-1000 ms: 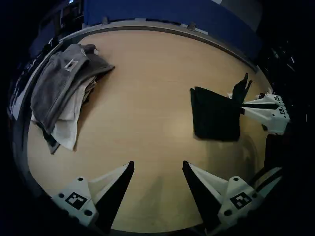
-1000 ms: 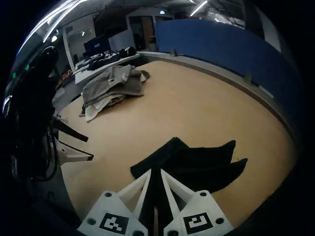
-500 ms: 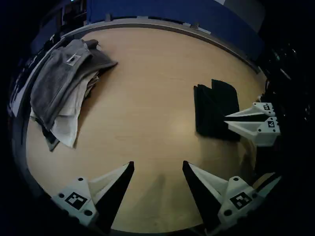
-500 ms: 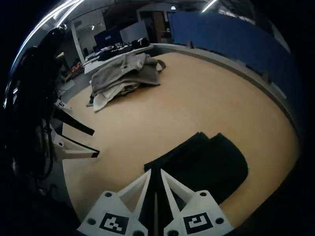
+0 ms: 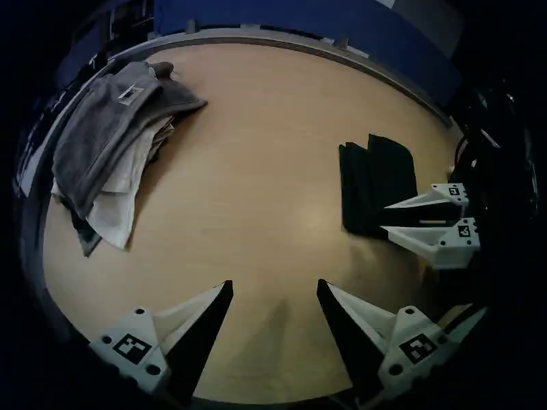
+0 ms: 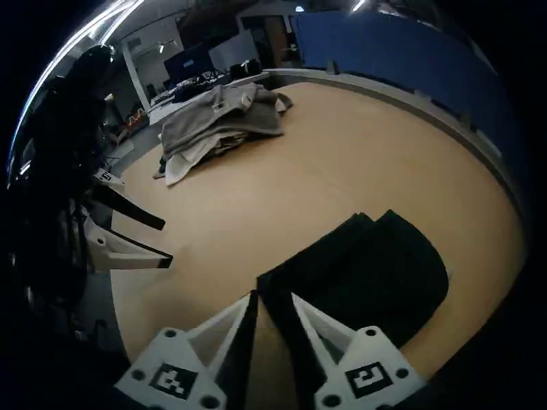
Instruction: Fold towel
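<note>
A dark folded towel (image 5: pixel 377 183) lies flat on the wooden table (image 5: pixel 260 130), to the right in the left gripper view. In the right gripper view the towel (image 6: pixel 369 273) rests just ahead of my right gripper (image 6: pixel 273 295). Its jaws stand a little apart, with the towel's near corner at the fingertips and bare table showing between them. The right gripper (image 5: pixel 387 217) also appears at the towel's near edge in the left gripper view. My left gripper (image 5: pixel 273 283) hovers open over bare table, holding nothing. It appears again as the left gripper (image 6: pixel 164 239) at the left side.
A pile of grey and white towels (image 5: pixel 109 137) sits at the table's far left corner, shown as the pile (image 6: pixel 219 123) in the right gripper view. A blue partition (image 5: pixel 308 20) runs along the far edge. Desks and monitors (image 6: pixel 188 68) stand beyond.
The right gripper lowered the raised towel end onto the table, leaving the towel folded flat. Its jaws, shut before, have now parted. The left gripper barely moved.
</note>
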`<state>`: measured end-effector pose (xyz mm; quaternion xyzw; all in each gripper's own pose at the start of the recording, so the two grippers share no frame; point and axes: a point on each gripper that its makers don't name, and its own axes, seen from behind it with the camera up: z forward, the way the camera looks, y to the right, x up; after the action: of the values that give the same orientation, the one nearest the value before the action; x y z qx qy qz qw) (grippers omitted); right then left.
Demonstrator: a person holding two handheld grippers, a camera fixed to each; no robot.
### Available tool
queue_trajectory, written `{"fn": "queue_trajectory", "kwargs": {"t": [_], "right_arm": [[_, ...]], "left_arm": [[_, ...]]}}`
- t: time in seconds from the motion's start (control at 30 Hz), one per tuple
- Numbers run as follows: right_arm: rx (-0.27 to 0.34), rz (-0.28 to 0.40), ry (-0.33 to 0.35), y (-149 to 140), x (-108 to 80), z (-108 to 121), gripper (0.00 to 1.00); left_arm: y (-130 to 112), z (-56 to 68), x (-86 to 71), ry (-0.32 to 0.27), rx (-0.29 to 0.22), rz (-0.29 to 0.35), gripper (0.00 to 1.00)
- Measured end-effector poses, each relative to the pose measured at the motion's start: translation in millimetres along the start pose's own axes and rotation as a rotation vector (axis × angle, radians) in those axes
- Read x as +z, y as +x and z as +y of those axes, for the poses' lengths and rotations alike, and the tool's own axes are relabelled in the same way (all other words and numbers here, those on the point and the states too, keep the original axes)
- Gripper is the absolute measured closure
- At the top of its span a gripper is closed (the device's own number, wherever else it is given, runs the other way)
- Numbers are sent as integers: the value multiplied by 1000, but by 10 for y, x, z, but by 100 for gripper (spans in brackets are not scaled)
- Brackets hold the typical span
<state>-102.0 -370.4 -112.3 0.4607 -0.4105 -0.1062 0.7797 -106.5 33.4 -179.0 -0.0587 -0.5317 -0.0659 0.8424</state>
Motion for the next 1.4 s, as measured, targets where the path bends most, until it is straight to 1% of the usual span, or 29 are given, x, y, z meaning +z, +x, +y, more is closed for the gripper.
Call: {"fn": "queue_trajectory", "kwargs": {"t": [0.07, 0.13, 0.2, 0.27, 0.33, 0.4, 0.6, 0.9, 1.23, 1.4], "right_arm": [[8, 8, 10, 9, -45, -28, 47], [15, 14, 11, 9, -84, -31, 36], [21, 21, 6, 6, -117, -16, 30], [22, 31, -12, 9, -150, 32, 21], [22, 43, -32, 17, -190, 83, 6], [22, 54, -50, 25, -229, 133, 0], [29, 68, -86, 8, -328, 252, 0], [40, 68, -118, -77, -434, 324, 0], [73, 34, -174, -387, -613, 453, 0], [101, 21, -193, -525, -662, 483, 0]], "left_arm": [[10, 2, 1, 1, 2, 0, 9], [20, 9, -2, 1, 3, 0, 9], [30, 18, -7, 0, 4, 0, 9], [40, 34, -13, -1, 5, 1, 9], [49, 50, -16, -1, 7, 1, 9], [57, 65, -18, -1, 9, 1, 9], [80, 115, -36, -3, 15, 1, 9], [93, 163, -77, -3, 23, 3, 9], [83, 191, -89, -6, 25, 5, 9], [86, 227, -87, -11, 30, 4, 9]]}}
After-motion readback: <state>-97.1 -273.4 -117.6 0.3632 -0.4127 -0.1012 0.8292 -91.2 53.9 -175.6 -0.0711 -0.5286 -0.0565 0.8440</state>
